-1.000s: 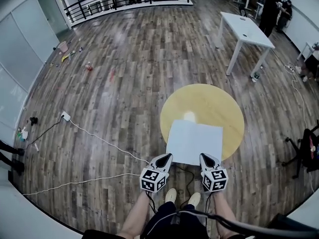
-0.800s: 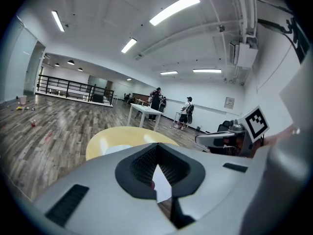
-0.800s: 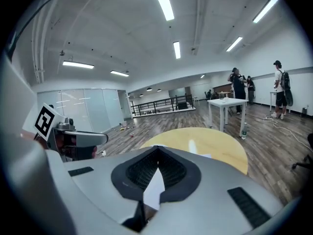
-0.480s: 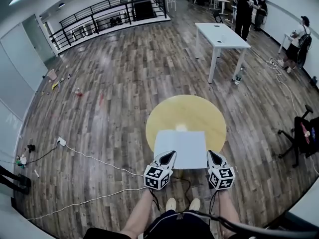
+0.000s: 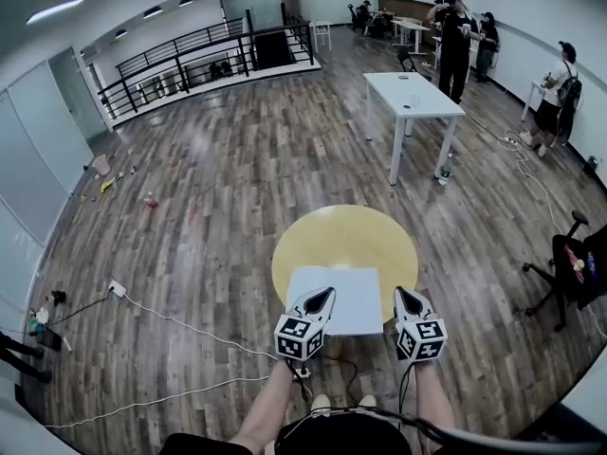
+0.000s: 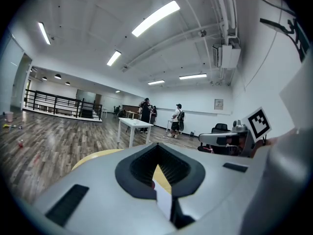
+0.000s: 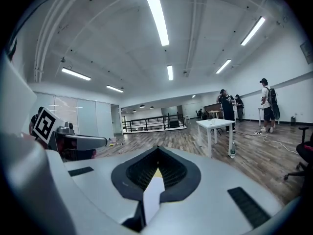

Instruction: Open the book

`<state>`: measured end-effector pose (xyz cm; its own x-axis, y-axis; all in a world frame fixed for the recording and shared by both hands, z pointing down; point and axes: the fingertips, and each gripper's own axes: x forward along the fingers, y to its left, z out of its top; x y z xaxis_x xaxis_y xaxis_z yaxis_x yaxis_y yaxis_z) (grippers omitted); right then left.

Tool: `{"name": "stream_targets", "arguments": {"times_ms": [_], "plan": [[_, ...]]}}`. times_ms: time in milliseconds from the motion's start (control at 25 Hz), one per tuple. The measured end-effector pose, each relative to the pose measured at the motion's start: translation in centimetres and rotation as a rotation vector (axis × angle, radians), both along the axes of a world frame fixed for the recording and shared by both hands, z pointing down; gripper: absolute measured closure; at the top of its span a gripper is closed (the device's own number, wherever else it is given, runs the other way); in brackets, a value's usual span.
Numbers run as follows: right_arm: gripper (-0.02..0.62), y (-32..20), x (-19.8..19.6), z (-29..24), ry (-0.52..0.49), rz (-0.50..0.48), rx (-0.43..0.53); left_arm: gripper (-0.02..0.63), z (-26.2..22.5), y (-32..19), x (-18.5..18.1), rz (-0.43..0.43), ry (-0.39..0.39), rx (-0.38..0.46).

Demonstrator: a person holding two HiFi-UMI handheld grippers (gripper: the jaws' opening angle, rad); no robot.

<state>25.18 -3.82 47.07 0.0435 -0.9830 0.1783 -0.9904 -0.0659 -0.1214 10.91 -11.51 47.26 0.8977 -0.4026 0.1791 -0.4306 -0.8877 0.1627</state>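
A closed book with a plain white cover (image 5: 343,294) lies at the near side of a round yellow table (image 5: 346,235). My left gripper (image 5: 325,293) hovers over the book's near left corner, jaws shut and empty. Over the near right corner my right gripper (image 5: 400,292) is shut and empty too. In the left gripper view the left gripper (image 6: 157,146) points almost level across the room; a sliver of the white book (image 6: 164,199) and the yellow table (image 6: 98,156) shows past it. The right gripper (image 7: 157,149) looks the same way, above the book (image 7: 151,195).
A white rectangular table (image 5: 413,93) stands beyond the round one, with several people (image 5: 455,36) behind it. A black office chair (image 5: 579,263) is at the right. White cables (image 5: 171,320) run over the wooden floor at the left. A railing (image 5: 218,50) closes the far side.
Both grippers have lifted and now point more level. The head view has tipped up, showing more of the room. The book lies closed as before.
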Motion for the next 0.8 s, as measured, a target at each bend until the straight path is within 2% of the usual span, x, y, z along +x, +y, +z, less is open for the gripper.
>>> {"name": "stream_targets", "arguments": {"times_ms": [240, 440, 800], "plan": [[0.592, 0.1, 0.4, -2.2, 0.017, -0.014, 0.046, 0.607, -2.2, -0.1, 0.6, -0.008, 0.029, 0.040], [0.592, 0.1, 0.2, -2.5, 0.045, -0.022, 0.046, 0.607, -2.5, 0.3, 0.9, -0.012, 0.028, 0.049], [0.592, 0.3, -0.5, -2.3, 0.028, -0.038, 0.051, 0.607, -2.8, 0.3, 0.6, -0.023, 0.025, 0.058]]}}
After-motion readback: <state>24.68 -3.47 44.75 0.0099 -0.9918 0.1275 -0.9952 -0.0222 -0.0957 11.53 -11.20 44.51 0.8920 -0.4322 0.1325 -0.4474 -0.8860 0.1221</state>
